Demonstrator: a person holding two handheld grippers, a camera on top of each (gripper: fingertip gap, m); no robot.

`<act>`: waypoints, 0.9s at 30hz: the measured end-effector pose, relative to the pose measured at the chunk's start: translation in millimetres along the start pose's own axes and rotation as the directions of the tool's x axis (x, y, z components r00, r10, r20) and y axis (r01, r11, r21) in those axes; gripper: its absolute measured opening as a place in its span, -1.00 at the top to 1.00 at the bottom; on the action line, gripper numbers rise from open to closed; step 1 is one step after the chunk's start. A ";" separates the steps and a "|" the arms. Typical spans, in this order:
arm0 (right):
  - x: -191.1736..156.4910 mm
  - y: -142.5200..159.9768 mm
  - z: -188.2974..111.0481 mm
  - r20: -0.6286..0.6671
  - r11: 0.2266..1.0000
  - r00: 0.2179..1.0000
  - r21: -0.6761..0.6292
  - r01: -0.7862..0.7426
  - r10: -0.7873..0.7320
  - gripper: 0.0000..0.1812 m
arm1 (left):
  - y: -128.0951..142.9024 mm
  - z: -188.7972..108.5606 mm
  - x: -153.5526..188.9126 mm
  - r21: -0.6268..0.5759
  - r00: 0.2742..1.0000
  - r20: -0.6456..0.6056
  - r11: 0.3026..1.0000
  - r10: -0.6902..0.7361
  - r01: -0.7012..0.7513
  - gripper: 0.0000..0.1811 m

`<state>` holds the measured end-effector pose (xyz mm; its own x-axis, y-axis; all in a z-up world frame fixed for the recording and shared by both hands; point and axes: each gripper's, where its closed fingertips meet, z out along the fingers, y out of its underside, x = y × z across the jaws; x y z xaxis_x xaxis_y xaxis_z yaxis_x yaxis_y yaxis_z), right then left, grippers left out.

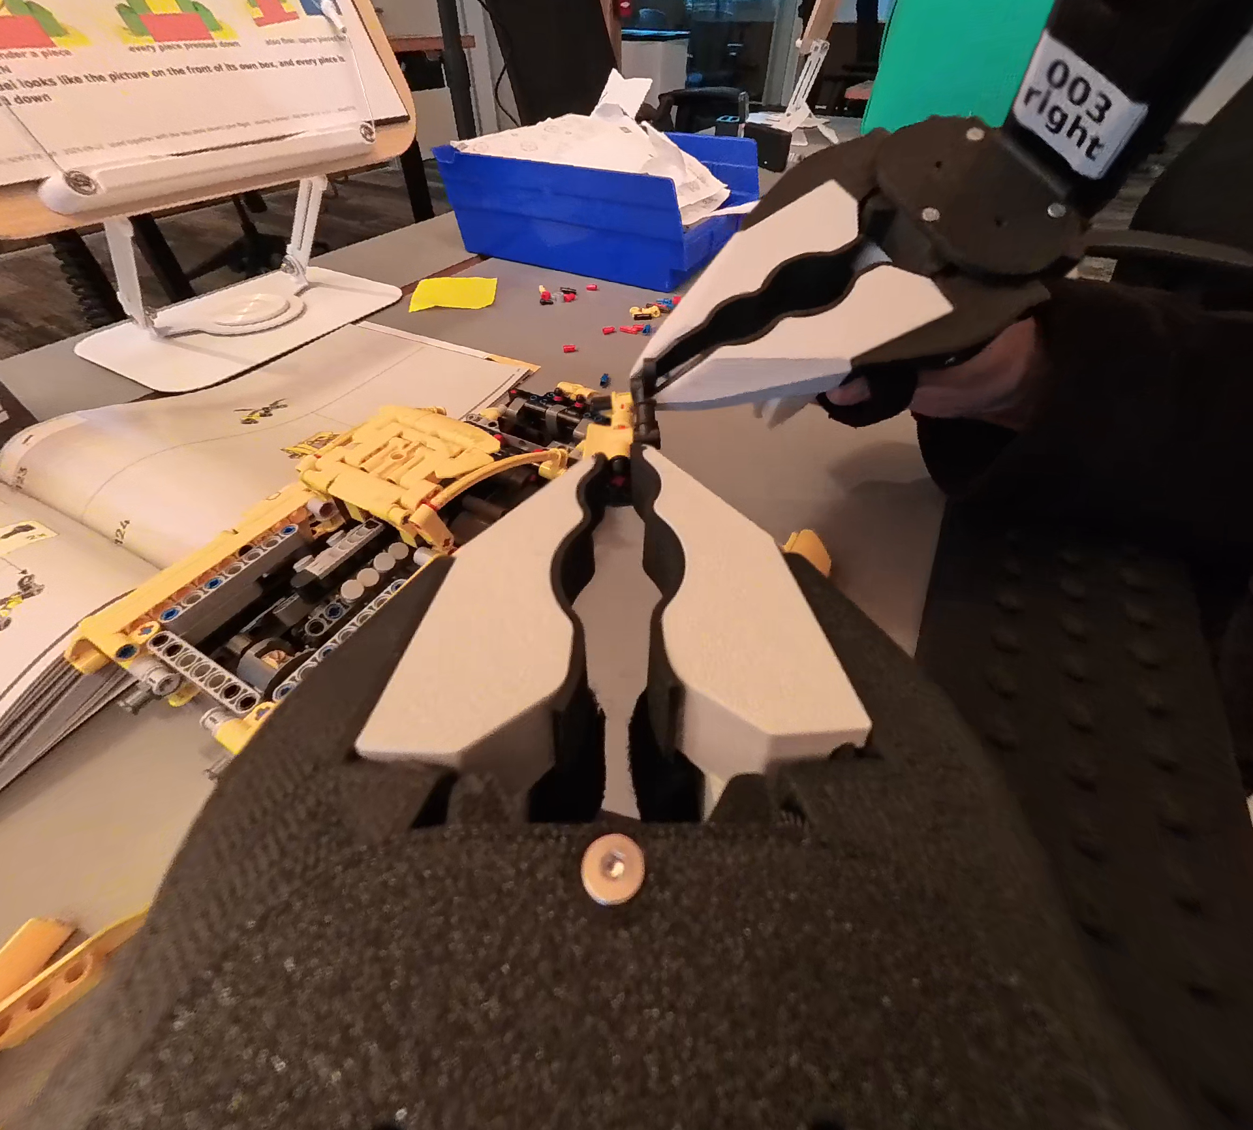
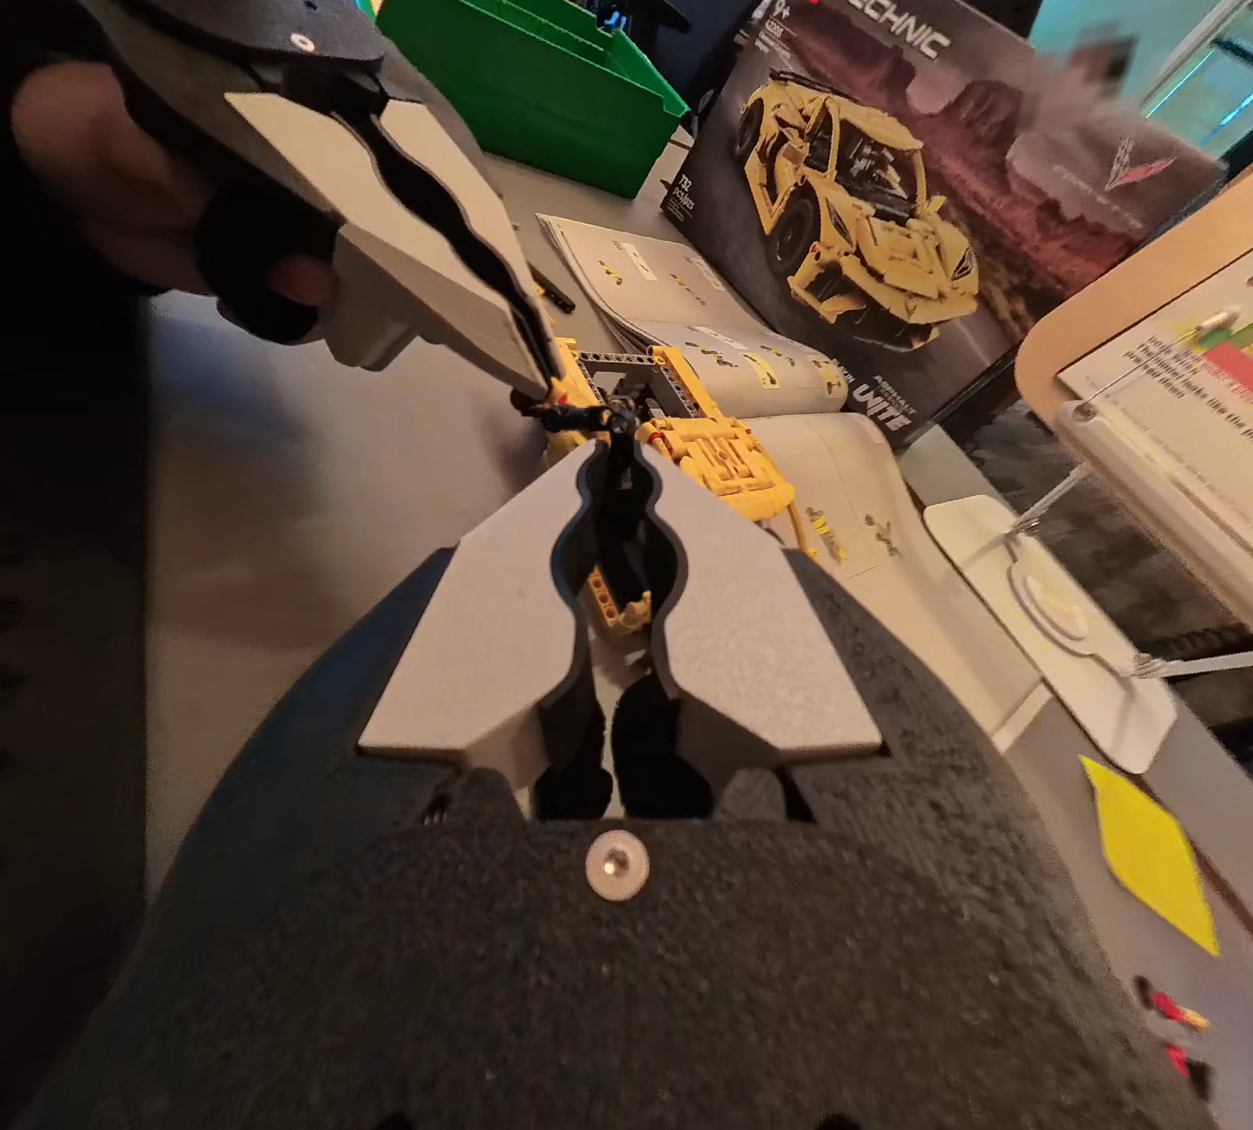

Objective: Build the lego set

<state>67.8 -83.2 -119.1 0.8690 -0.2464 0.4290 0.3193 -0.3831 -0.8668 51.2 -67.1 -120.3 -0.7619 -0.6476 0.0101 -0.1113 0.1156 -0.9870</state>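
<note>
Half-built yellow car [image 1: 380,487] lies on the grey table [image 1: 780,473], partly over the open booklet [image 1: 203,446] nr the table's left edge. Left gripper [image 1: 618,465] is clenched on the car's near end; right gripper [image 1: 644,395] comes in from the right, jaws pinched on a small black piece [image 2: 583,416] at that same end — both tips almost touching. Blue bin [image 1: 583,216] & loose red/blue pins [image 1: 610,311] sit toward the far edge; box [image 2: 949,161] stands behind the booklet.

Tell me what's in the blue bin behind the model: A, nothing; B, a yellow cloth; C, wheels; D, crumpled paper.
D: crumpled white paper heaps over the rim of the blue bin in the left wrist view.
</note>
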 end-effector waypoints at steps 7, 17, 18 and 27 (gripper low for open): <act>-2.7 3.6 3.0 -0.033 0.994 0.995 -0.043 0.097 -0.098 0.94 | -0.7 -0.6 -0.4 0.007 1.000 0.005 1.000 0.010 -0.010 0.93; 0.2 -20.4 -23.2 0.163 0.938 0.947 0.171 -0.302 0.276 0.72 | -3.8 -3.5 3.7 0.034 0.998 -0.026 0.998 0.061 -0.060 0.93; 1.1 -18.7 -21.8 0.134 0.947 0.957 0.161 -0.278 0.258 0.72 | -3.0 -3.1 1.4 0.028 0.998 -0.010 0.998 0.065 -0.064 0.93; -4.8 -5.8 8.9 -0.062 0.981 0.980 0.050 -0.189 0.191 0.75 | 1.0 -1.6 -7.3 -0.005 0.993 0.066 0.995 0.101 -0.101 0.94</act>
<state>65.1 -71.9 -118.4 0.8890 -0.3698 0.2700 0.1684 -0.2844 -0.9438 55.6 -61.1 -121.1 -0.7253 -0.6811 -0.1002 -0.0374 0.1843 -0.9822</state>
